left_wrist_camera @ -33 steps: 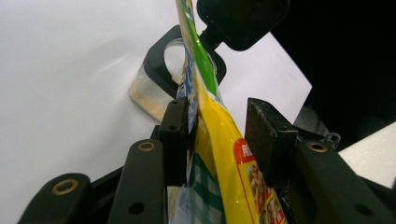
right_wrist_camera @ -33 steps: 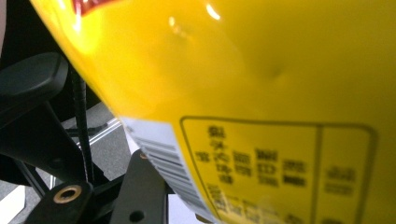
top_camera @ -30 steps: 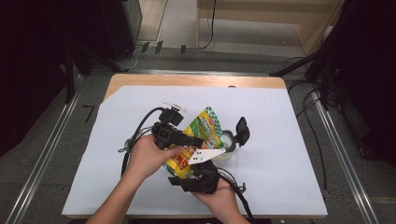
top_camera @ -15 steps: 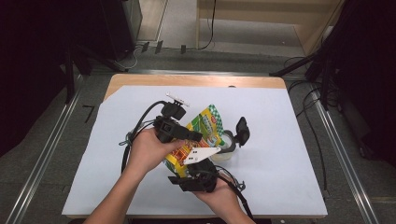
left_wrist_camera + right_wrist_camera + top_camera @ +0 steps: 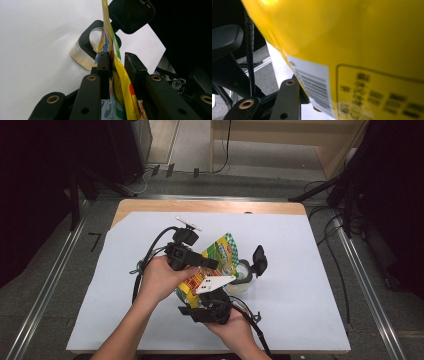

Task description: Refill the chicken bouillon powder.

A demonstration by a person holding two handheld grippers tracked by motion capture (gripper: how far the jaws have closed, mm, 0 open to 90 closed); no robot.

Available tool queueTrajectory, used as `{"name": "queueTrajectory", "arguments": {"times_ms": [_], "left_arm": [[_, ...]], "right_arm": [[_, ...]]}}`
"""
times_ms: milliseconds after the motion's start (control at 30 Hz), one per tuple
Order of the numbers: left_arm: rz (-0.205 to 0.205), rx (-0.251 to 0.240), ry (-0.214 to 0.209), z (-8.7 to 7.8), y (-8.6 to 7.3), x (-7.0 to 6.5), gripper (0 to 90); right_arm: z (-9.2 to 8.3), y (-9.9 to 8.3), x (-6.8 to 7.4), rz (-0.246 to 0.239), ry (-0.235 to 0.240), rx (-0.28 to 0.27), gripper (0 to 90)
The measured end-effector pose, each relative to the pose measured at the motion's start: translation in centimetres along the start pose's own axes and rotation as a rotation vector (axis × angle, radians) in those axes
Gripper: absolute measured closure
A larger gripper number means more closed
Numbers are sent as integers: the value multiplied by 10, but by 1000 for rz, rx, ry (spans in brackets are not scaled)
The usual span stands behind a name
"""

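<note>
Shifted a little toward the far side of the table [image 5: 310, 270] since a second ago: left gripper [image 5: 212, 264] and its hand, with the pouch [image 5: 222, 251] leaning a shade more upright. No such shift at the right gripper [image 5: 210, 306].

Farthest left, reaching in from the side to take the pouch about mid-height. Jaws just opened a touch, with the pouch between them: in the left gripper view, one pad flat against the foil, the other with a sliver of gap at its tip but meeting the bulge lower down. A light pinch rather than a hard clamp.

Next along, coming up from the near edge under the pouch's base. Jaws just closed a little; in the right gripper view, yellow back panel with its barcode lying against the one visible jaw and hiding the other. Reads as a hold on the base, though without sight of both pads.

Between the two, held off the table, tilted, with its green upper corner hanging beside and just above the clear jar [image 5: 239, 281]. Cannot tell whether that corner is torn open.

Farther right, standing on the table with its black flip lid [image 5: 259, 260] swung back and a pale layer at the bottom.

Done, by the look of it: jar opened, pouch lifted and brought to the mouth. Left: tipping, emptying, shutting the lid.
</note>
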State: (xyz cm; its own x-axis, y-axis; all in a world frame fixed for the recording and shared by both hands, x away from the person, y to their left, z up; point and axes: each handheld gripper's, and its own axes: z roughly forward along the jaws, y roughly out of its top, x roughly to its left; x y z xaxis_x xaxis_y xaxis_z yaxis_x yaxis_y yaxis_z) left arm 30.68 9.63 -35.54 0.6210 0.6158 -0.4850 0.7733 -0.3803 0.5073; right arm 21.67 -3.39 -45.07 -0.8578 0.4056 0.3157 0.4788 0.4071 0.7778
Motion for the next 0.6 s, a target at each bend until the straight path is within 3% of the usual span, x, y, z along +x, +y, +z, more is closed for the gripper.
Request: {"name": "queueTrajectory", "arguments": {"times_ms": [167,333,600], "left_arm": [[6,-21,-10,0,-1,-3,706],[12,-27,-20,-2,-1,-4,649],[9,-12,16,0,-1,-4,722]], "right_arm": [[-2,0,-5,54,37,-32,656],[-5,0,-8,75,44,-47,657],[-5,0,-10,77,51,-32,649]]}}
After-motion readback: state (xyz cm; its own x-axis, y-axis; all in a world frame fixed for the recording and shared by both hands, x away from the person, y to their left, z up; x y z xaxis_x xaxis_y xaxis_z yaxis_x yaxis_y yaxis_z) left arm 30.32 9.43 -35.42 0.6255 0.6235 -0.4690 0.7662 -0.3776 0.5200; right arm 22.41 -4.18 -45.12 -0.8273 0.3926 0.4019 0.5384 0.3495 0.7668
